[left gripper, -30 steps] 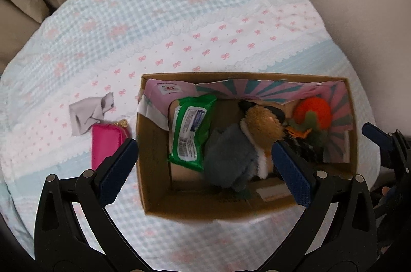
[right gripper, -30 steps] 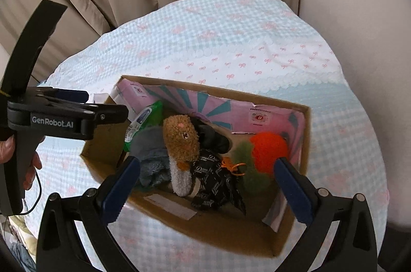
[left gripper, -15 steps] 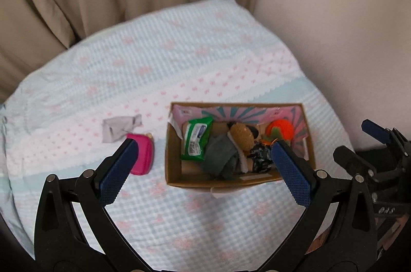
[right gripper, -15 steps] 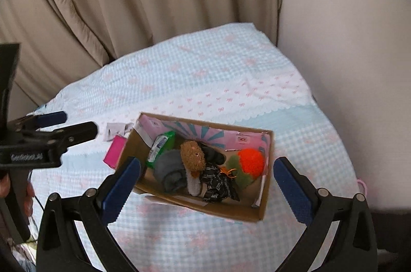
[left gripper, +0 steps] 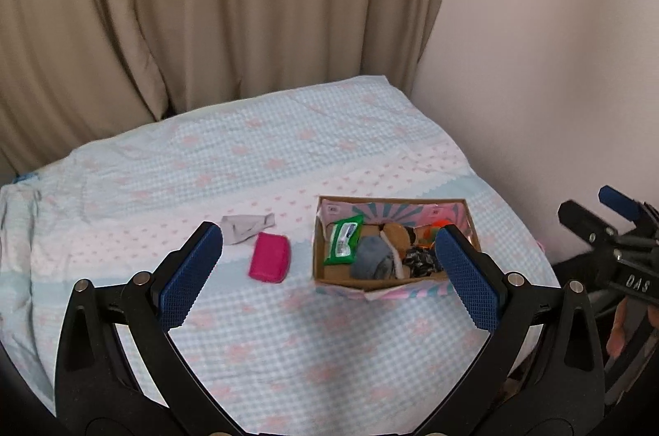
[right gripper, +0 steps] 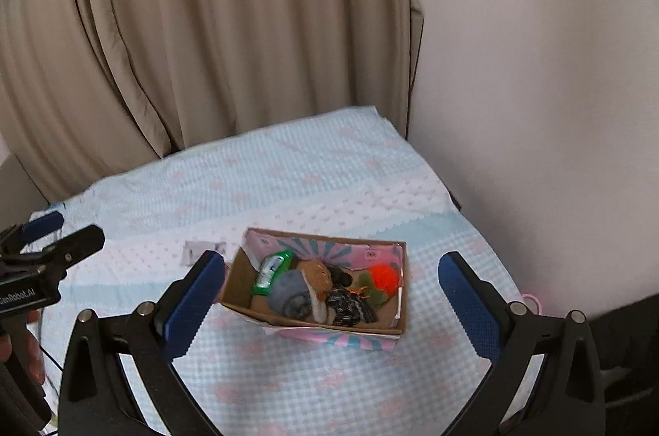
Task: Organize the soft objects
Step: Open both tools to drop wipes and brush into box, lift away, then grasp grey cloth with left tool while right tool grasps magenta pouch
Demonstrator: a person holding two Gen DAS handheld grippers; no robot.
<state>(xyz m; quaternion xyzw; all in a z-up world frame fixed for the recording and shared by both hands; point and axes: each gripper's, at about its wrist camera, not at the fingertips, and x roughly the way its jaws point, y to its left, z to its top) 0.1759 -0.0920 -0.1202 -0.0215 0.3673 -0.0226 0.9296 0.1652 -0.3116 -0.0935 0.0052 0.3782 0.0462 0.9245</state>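
A cardboard box (left gripper: 329, 281) sits on the bed and also shows in the right wrist view (right gripper: 239, 275). It holds a green wipes pack (left gripper: 342, 244), a grey cloth (left gripper: 372, 257), a brown plush (right gripper: 319, 273), a black patterned cloth (right gripper: 350, 306) and an orange-red soft toy (right gripper: 385, 275). A pink pouch (left gripper: 269, 263) and a grey cloth (left gripper: 245, 228) lie left of the box. My left gripper (left gripper: 329, 277) is open and empty, well back from the box. My right gripper (right gripper: 329, 296) is open and empty, also well back.
The bed has a light blue and pink checked cover (left gripper: 255, 164). Beige curtains (left gripper: 206, 3) hang behind it and a pale wall (left gripper: 556, 65) stands on the right. The bed's right edge lies close to the wall.
Both grippers have pulled far back and up from the box, which now looks small. Both stay open and empty. The objects have not moved.
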